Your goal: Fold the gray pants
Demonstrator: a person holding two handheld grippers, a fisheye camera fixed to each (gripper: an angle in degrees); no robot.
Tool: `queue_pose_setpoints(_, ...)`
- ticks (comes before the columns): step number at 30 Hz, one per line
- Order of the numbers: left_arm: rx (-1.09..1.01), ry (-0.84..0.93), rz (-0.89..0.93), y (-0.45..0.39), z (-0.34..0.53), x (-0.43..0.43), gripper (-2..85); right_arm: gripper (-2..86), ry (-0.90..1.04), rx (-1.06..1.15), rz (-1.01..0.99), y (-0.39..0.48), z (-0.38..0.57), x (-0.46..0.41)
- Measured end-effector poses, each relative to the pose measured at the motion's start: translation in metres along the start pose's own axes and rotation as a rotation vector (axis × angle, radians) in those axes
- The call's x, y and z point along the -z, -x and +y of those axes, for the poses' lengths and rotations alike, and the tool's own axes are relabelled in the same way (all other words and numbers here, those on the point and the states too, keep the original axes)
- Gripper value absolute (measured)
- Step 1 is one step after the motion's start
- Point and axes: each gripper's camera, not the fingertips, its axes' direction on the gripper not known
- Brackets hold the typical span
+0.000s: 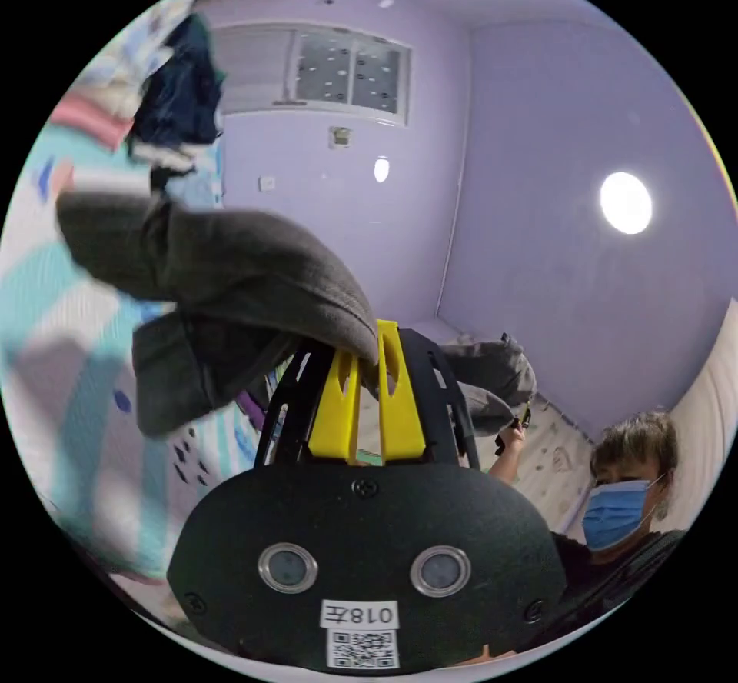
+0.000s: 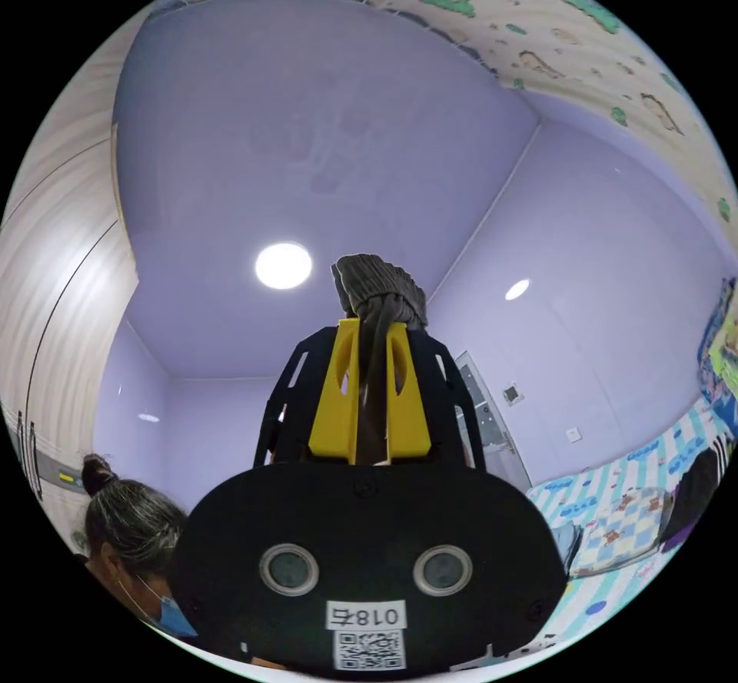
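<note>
A bed (image 1: 84, 375) with a blurred sheet striped in white, teal and lilac carries a heap of dark and pale clothes (image 1: 173, 98) at its far end, beside a folded pink and pale bundle (image 1: 96, 110).

Ahead of my left tool (image 1: 367, 364) the gray pants (image 1: 231, 283) drape across the jaws and block the near left side. To their right I see open air up to the lavender wall (image 1: 553, 198). A hanging pile of dark clothes (image 1: 181, 91) crowds the upper left. Above my right tool (image 2: 370, 360) lies open room to the ceiling (image 2: 323, 121), past the bunched cloth.
</note>
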Motion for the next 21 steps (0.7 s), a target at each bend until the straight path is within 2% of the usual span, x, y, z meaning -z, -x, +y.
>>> queue_pose_setpoints(3, -0.146, 0.028, -0.113, -0.02, -0.018, 0.015, 2.9, 5.3, -0.012, -0.075, 0.147, -0.088, 0.018, 0.042)
queue_pose_setpoints(7, -0.173, 0.129, -0.272, 0.011, 0.001, 0.026, 3.1, 4.8, 0.001, -0.266, 0.402, -0.229, 0.092, 0.151)
queue_pose_setpoints(10, 0.056, 0.248, -0.47, 0.093, 0.037, 0.034, 2.8, 4.3, 0.097, -0.459, 0.649, -0.325, 0.168, 0.247)
queue_pose_setpoints(11, 0.21, 0.281, -0.533, 0.13, 0.053, 0.041, 2.4, 4.2, 0.107, -0.533, 0.708, -0.342, 0.185, 0.266)
queue_pose_setpoints(12, 0.364, 0.269, -0.531, 0.157, 0.068, 0.049, 1.8, 3.9, 0.116, -0.673, 0.829, -0.366, 0.215, 0.298)
queue_pose_setpoints(13, 0.397, 0.25, -0.502, 0.161, 0.07, 0.051, 1.6, 3.5, 0.15, -0.734, 0.94, -0.378, 0.238, 0.316)
queue_pose_setpoints(14, 0.346, 0.263, -0.522, 0.153, 0.065, 0.043, 1.3, 3.3, 0.118, -0.717, 0.944, -0.378, 0.243, 0.323)
queue_pose_setpoints(16, 0.25, 0.343, -0.621, 0.136, 0.053, 0.02, 1.5, 2.6, -0.006, -0.721, 0.807, -0.39, 0.249, 0.328)
queue_pose_setpoints(21, 0.026, 0.366, -0.597, 0.102, 0.034, -0.029, 2.3, 2.7, 0.212, -0.57, 0.725, -0.424, 0.19, 0.234)
